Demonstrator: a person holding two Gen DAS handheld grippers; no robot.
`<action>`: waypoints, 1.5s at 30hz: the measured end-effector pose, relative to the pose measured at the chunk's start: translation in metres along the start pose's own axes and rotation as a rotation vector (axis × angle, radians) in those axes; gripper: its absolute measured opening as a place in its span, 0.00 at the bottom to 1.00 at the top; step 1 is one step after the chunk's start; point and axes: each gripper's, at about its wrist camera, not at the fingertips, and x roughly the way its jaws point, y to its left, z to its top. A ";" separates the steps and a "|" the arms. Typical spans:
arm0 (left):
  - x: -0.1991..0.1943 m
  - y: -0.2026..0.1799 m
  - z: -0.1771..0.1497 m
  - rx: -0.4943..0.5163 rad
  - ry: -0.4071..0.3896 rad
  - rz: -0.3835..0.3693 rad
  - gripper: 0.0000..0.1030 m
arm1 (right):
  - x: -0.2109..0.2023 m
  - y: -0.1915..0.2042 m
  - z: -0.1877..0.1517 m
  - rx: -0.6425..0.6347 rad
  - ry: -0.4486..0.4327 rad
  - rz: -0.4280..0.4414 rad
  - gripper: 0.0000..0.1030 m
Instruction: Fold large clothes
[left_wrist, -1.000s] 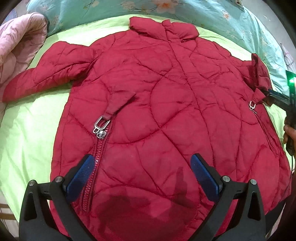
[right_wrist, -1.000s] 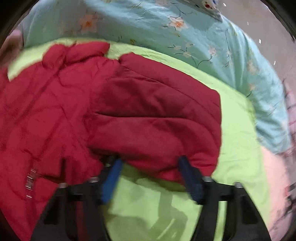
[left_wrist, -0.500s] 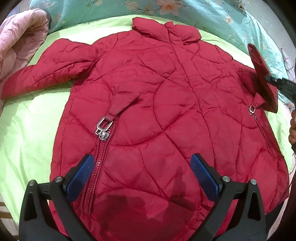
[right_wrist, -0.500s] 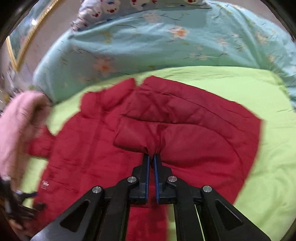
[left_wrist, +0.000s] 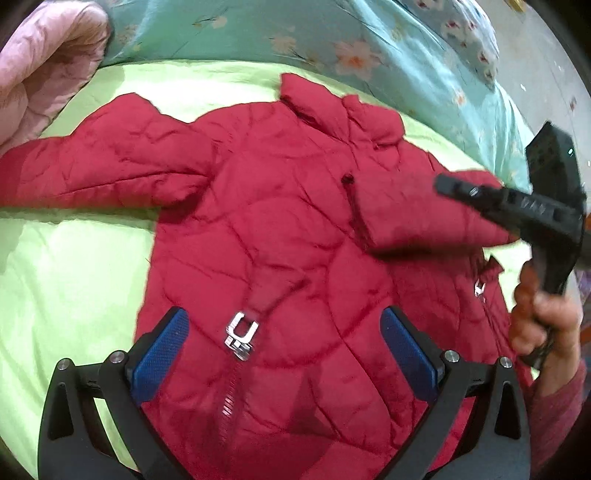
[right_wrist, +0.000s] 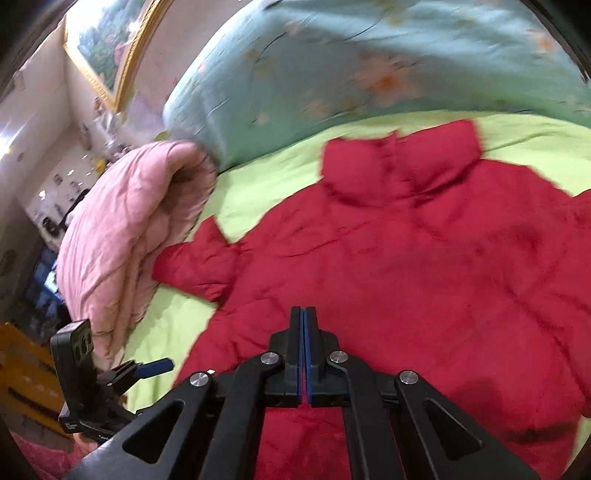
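A red quilted jacket (left_wrist: 280, 229) lies front up on the lime green sheet (left_wrist: 66, 280), collar far, with a metal zipper buckle (left_wrist: 240, 334) low in the middle. My left gripper (left_wrist: 284, 343) is open and empty just above its lower front. Its left sleeve (left_wrist: 96, 170) lies spread out. My right gripper (left_wrist: 443, 184) is shut on the right sleeve (left_wrist: 417, 218) and holds it folded across the chest. In the right wrist view the shut gripper (right_wrist: 303, 314) is over the jacket (right_wrist: 424, 266), and the pinched cloth is hidden there.
A pink quilt (left_wrist: 40, 77) is bunched at the far left, also in the right wrist view (right_wrist: 125, 240). A teal floral blanket (left_wrist: 332, 48) lies behind the collar. The person's hand (left_wrist: 543, 321) holds the right gripper at the right edge.
My right gripper shut on the right sleeve and carried it leftward over the jacket's chest. My left gripper moved forward toward the zipper buckle and stayed open.
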 end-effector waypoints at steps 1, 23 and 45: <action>0.001 0.005 0.002 -0.012 0.001 -0.004 1.00 | 0.008 0.006 0.001 -0.013 0.010 -0.007 0.00; 0.031 -0.016 0.005 0.013 0.057 -0.088 1.00 | 0.005 -0.013 -0.052 -0.546 0.230 -0.616 0.76; 0.002 0.050 0.023 -0.083 -0.007 -0.085 1.00 | 0.087 0.058 0.003 -0.449 0.126 -0.221 0.16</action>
